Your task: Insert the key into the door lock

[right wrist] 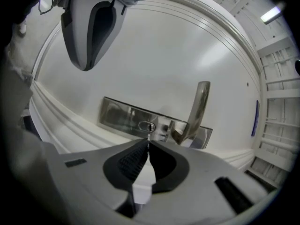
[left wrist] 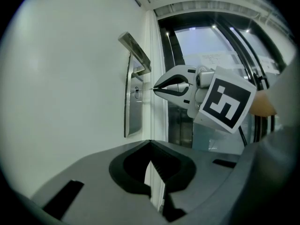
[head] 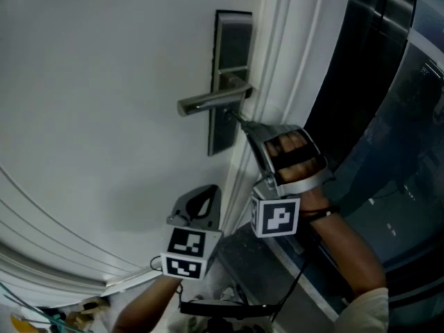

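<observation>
**Examiner:** Where is the key?

**Inspector:** The thin metal key (right wrist: 148, 136) is pinched at the very tips of the pale right gripper (right wrist: 148, 144). The jaws are pressed together on it. It points at the small oval keyhole (right wrist: 146, 125) in the long brushed-steel lock plate (head: 229, 40) on the white panelled door (head: 104, 82). The keyhole lies just beside the root of the silver lever handle (head: 208, 103).

**Examiner:** Has it made contact?

**Inspector:** The tip sits at the mouth of the keyhole. I cannot tell whether it has entered. Most of the blade shows outside the plate.

**Examiner:** And the other tool?

**Inspector:** The dark grey left gripper (head: 207, 194) hangs to the left of the right one and nearer the person. It is well apart from the plate, and its jaws are together on nothing.

**Examiner:** Which step is in hand?

**Inspector:** In my judgement, final alignment. Insertion is not yet complete.

**Examiner:** What does the next move call for?

**Inspector:** The blade needs to be square to the slot and matched to its orientation. Then it needs a straight push toward the door with no sideways load, because a key held only at the jaw tips is likely to pivot. The gripper should also keep clear of the lever root.
</observation>
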Available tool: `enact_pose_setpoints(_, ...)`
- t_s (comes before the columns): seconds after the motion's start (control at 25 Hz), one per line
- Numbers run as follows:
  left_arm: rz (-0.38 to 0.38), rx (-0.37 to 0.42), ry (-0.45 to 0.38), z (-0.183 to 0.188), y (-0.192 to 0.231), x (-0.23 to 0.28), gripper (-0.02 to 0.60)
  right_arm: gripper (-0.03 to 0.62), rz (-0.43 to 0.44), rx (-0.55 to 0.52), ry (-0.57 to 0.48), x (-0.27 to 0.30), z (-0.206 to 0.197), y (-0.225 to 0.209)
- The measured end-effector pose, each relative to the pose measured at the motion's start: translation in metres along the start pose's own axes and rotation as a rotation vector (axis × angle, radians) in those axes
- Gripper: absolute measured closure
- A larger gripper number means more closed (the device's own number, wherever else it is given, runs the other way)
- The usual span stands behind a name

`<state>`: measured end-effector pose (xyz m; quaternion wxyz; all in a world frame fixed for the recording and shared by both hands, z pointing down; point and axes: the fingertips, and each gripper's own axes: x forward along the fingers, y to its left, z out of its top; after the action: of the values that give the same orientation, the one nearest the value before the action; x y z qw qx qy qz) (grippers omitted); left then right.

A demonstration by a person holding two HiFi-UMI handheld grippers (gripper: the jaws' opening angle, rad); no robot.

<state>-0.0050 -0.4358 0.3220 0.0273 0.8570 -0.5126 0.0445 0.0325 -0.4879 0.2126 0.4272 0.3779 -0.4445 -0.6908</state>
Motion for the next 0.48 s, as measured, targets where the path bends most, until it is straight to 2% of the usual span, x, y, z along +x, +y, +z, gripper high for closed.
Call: enact_pose_setpoints(0.48,-0.009,0.009,0.004,0.0002,-0.0023,0.0015,0.578,0.572,0.022,0.073,-0.01,0.0017,0.0059,-0.0026)
